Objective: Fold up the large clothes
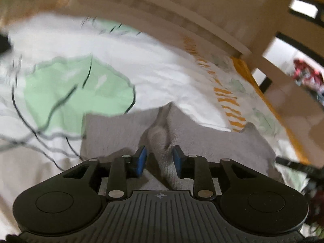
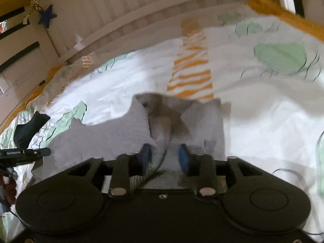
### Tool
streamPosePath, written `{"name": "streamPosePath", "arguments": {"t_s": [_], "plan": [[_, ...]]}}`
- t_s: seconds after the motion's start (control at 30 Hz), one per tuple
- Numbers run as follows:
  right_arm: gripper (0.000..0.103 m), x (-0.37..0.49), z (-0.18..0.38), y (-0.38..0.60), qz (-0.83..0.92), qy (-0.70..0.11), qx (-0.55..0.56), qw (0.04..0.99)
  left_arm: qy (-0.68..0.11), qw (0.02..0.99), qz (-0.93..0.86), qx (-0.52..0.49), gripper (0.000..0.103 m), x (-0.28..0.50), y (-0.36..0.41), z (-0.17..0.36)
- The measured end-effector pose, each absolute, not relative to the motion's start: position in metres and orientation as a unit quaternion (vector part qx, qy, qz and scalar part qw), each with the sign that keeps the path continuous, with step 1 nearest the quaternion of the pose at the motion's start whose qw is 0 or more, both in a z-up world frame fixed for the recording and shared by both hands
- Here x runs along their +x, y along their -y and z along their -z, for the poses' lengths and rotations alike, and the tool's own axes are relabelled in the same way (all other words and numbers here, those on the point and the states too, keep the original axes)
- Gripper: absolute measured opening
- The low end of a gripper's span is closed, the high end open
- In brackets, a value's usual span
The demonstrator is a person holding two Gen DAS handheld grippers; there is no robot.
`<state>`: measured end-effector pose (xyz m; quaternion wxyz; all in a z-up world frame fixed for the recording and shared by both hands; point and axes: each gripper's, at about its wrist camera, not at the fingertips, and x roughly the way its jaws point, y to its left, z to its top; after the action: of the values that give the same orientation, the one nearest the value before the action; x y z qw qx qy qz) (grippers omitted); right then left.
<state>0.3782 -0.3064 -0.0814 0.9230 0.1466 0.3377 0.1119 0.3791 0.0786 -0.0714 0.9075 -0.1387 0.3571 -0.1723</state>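
A grey knitted garment (image 1: 121, 129) lies on a white bedspread with green and orange prints (image 1: 154, 64). In the left wrist view my left gripper (image 1: 159, 160) is shut on a bunched ridge of the grey fabric between its blue pads (image 1: 141, 158). In the right wrist view my right gripper (image 2: 165, 157) is shut on another bunched edge of the same grey garment (image 2: 113, 135), with the cloth held between its blue pads (image 2: 183, 156). The garment spreads away from both grippers over the bedspread (image 2: 263, 121). Both views are blurred.
A cream wooden bed rail (image 1: 182, 18) runs along the far side of the bed and shows in the right wrist view (image 2: 125, 26). A dark cloth item (image 2: 28, 127) lies at the left. A blue star (image 2: 47, 16) hangs on the rail. The other gripper's black arm (image 2: 24, 154) shows at the left.
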Motion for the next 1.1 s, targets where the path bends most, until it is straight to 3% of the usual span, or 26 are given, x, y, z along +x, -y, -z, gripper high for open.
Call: {"name": "streamPosePath", "arguments": {"t_s": [0.37,0.57,0.67,0.8,0.87,1.0,1.1], "plan": [[0.048,0.338,0.041,0.210,-0.200,-0.311,0.061,0.927,-0.403,0.891,0.162,-0.135,0.049,0.307,-0.059,0.044],[0.049,0.333,0.066,0.159,-0.195,-0.345,0.024,0.918,-0.408,0.893,0.141,-0.123,0.068,0.266,-0.064,0.048],[0.049,0.334,0.095,0.148,-0.154,-0.400,-0.007,0.903,-0.408,0.895,0.125,-0.127,0.071,0.251,-0.070,0.052],[0.049,0.322,0.102,0.141,-0.136,-0.382,-0.037,0.913,-0.410,0.897,0.112,-0.122,0.075,0.238,-0.074,0.056],[0.051,0.322,0.099,0.139,-0.131,-0.384,-0.039,0.913,-0.412,0.898,0.104,-0.115,0.076,0.234,-0.074,0.056],[0.075,0.310,0.083,0.149,-0.132,-0.380,-0.003,0.916,-0.399,0.903,0.106,-0.119,0.084,0.220,-0.076,0.052],[0.078,0.290,0.069,0.156,-0.133,-0.370,0.017,0.919,-0.391,0.907,0.110,-0.114,0.095,0.206,-0.075,0.048]]}}
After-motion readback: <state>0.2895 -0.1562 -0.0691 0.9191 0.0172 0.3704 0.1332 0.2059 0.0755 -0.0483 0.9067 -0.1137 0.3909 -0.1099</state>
